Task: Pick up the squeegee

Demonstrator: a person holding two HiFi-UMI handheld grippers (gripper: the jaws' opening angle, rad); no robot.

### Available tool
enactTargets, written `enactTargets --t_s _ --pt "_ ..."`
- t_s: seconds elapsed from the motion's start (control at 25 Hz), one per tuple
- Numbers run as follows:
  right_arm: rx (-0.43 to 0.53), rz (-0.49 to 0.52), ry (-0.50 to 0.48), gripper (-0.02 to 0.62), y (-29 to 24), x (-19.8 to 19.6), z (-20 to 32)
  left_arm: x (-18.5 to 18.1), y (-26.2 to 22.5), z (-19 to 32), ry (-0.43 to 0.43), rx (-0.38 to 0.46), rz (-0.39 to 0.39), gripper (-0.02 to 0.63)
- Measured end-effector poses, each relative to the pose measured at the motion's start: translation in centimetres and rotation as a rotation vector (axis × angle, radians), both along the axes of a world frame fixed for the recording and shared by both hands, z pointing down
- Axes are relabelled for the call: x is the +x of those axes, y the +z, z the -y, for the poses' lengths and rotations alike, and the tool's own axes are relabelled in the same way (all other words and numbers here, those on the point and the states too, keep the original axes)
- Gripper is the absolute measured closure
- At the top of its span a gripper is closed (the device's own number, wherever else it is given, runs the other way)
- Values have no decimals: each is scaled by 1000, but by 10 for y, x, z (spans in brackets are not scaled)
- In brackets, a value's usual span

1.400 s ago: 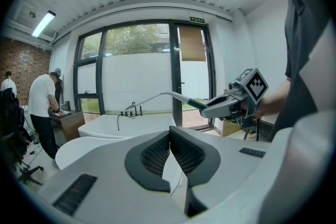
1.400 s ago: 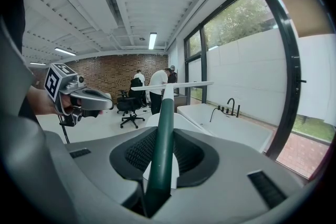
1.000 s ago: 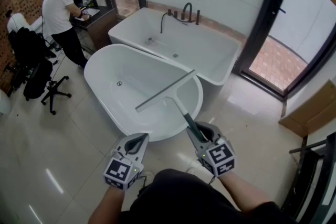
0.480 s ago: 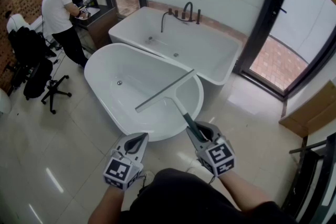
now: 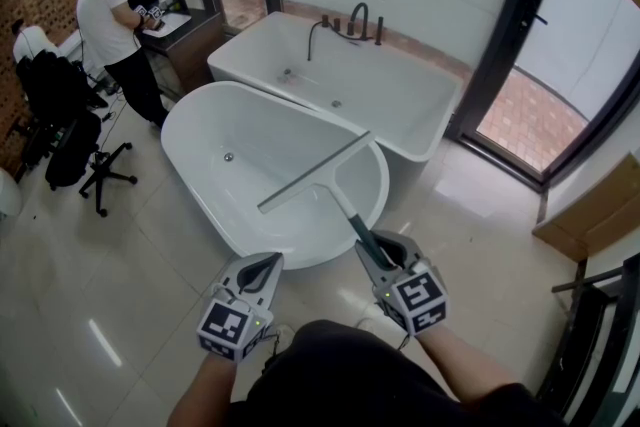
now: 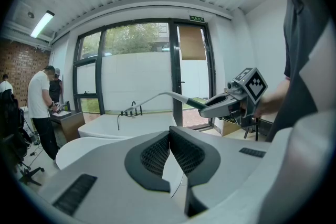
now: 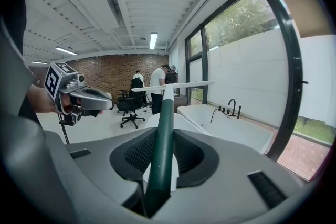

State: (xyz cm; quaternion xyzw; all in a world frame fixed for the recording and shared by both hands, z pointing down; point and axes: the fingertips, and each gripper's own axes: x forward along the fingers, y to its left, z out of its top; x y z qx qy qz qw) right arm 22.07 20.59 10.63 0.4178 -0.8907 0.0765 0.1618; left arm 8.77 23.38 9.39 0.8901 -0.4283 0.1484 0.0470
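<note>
My right gripper (image 5: 378,253) is shut on the dark green handle of the squeegee (image 5: 340,208), which sticks up and away from me over the oval bathtub (image 5: 200,120). The long pale blade (image 5: 314,173) crosses the top of the handle. In the right gripper view the squeegee handle (image 7: 161,139) runs straight up between the pads to the blade (image 7: 173,86). My left gripper (image 5: 262,271) hovers beside it to the left, shut, with nothing between its pads (image 6: 169,153). In the left gripper view the right gripper (image 6: 226,107) shows with the squeegee (image 6: 163,96).
A rectangular bathtub (image 5: 400,120) with a dark tap (image 5: 352,23) stands behind the oval one. Two people (image 5: 110,25) stand at a counter far left, near office chairs (image 5: 65,130). Glass doors (image 5: 530,65) are at the right. Shiny floor tiles (image 5: 130,275) lie below.
Both grippers and the squeegee have stayed put. Only the person in the white shirt at the far left has shifted a little.
</note>
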Motion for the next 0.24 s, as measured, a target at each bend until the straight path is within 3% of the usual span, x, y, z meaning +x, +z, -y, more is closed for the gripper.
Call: enactTargets --t_s 0.24 --pt "0 0 -1 506 0 0 0 -1 6 -1 4 0 12 609"
